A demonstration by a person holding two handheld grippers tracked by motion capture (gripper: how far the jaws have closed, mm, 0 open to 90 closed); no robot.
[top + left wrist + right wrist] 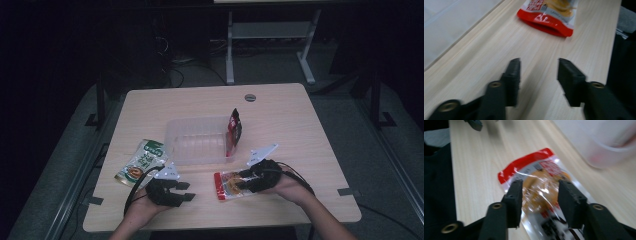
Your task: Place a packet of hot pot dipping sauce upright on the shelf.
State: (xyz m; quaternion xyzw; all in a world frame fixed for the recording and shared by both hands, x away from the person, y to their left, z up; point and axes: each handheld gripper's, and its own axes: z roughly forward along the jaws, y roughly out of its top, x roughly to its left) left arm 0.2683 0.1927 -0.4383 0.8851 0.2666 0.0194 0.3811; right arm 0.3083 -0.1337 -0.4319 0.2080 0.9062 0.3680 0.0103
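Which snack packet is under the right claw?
The red-edged clear packet lying flat before the tub; the green one lies left, the dark red stands in the tub.

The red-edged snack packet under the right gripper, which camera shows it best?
The right gripper view: the red-edged snack packet lies close, between that gripper's open fingers, its clear window and red end plain. The left gripper view shows its red end farther off. The high view shows it small, partly covered by the right gripper.
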